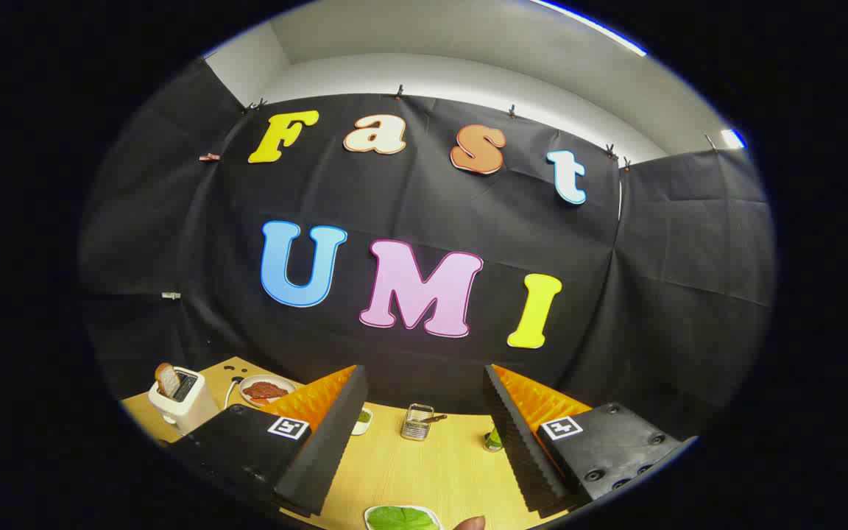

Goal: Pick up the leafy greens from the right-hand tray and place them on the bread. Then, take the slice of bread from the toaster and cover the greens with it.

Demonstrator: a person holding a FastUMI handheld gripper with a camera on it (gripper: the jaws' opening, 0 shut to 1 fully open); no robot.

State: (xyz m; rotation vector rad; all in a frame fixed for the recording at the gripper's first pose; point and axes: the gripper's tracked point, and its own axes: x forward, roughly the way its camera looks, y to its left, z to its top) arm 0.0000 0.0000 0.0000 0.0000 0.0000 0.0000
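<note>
Handheld gripper (424, 412) with two blocky matte housings, each bearing a small square black-and-white fiducial tag on top. Ribbed, sawtooth-textured inner faces on both fingers (328, 442), set wide apart. Round recessed screw holes on right housing. Fingertip of a person (470, 523) just below, bare.

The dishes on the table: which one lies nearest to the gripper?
The white dish holding the green leaf, low between the open fingers of the gripper. The plate with the reddish food sits farther off, next to the toaster.
</note>
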